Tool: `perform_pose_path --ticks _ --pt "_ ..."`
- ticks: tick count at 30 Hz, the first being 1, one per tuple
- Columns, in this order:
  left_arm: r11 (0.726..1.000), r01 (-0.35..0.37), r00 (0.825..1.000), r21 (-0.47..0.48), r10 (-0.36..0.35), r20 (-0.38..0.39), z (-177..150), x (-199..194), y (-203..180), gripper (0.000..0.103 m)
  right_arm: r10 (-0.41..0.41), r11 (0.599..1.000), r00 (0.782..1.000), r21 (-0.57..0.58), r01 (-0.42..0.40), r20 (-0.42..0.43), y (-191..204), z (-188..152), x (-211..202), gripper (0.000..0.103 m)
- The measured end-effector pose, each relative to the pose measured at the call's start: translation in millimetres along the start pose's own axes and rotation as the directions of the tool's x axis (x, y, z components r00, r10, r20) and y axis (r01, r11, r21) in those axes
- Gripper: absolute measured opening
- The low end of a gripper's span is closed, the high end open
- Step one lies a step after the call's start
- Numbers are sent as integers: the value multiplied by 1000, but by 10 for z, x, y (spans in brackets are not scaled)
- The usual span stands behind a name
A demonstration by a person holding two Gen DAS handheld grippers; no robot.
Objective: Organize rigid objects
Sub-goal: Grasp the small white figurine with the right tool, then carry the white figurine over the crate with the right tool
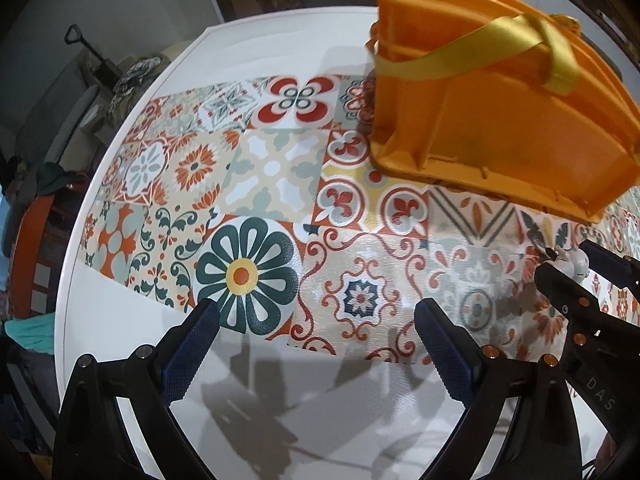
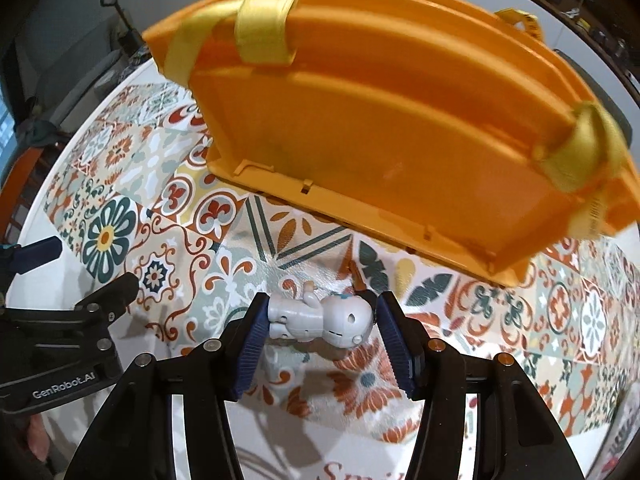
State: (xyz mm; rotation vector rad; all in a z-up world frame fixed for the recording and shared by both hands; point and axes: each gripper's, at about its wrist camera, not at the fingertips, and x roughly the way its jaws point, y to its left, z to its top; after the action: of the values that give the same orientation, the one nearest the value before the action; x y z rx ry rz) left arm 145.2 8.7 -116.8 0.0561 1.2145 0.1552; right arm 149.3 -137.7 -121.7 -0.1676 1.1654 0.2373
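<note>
The right claw [image 2: 320,320] is pinching a small white toy figure [image 2: 316,318] between its two blue ribbed pads [image 2: 394,344], the figure lying sideways across the gap with its rounded head toward the right pad and its body and legs toward the left one. One small arm of the figure is sticking up, and a dark spot is showing on the side of its head. The figure is sitting over the patterned mat [image 2: 168,216], a sheet of printed tiles in orange, red, teal and cream that is covering much of the white table [image 1: 120,320]; whether the figure is touching the mat or being held just above it cannot be told. Just beyond the figure, an orange plastic basket [image 2: 392,132] with yellow ribbon handles [image 2: 266,20] is standing on the mat, its near wall facing the right claw and filling the upper part of the right wrist view. In the left wrist view the left claw [image 1: 316,340] is spreading wide with nothing between its pads, hanging over the near edge of the mat beside a large teal flower tile [image 1: 244,274]. From there the basket [image 1: 492,120] is appearing at the upper right, and the right claw [image 1: 576,268] is showing at the right edge with the white figure [image 1: 574,262] between its tips.
</note>
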Motion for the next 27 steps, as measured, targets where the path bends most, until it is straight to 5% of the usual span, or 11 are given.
perform_pose_path --ticks 27 --pt "994 55 988 90 -67 141 -19 -691 -33 103 -50 989 988 148 28 148 -116 -188 -889 54"
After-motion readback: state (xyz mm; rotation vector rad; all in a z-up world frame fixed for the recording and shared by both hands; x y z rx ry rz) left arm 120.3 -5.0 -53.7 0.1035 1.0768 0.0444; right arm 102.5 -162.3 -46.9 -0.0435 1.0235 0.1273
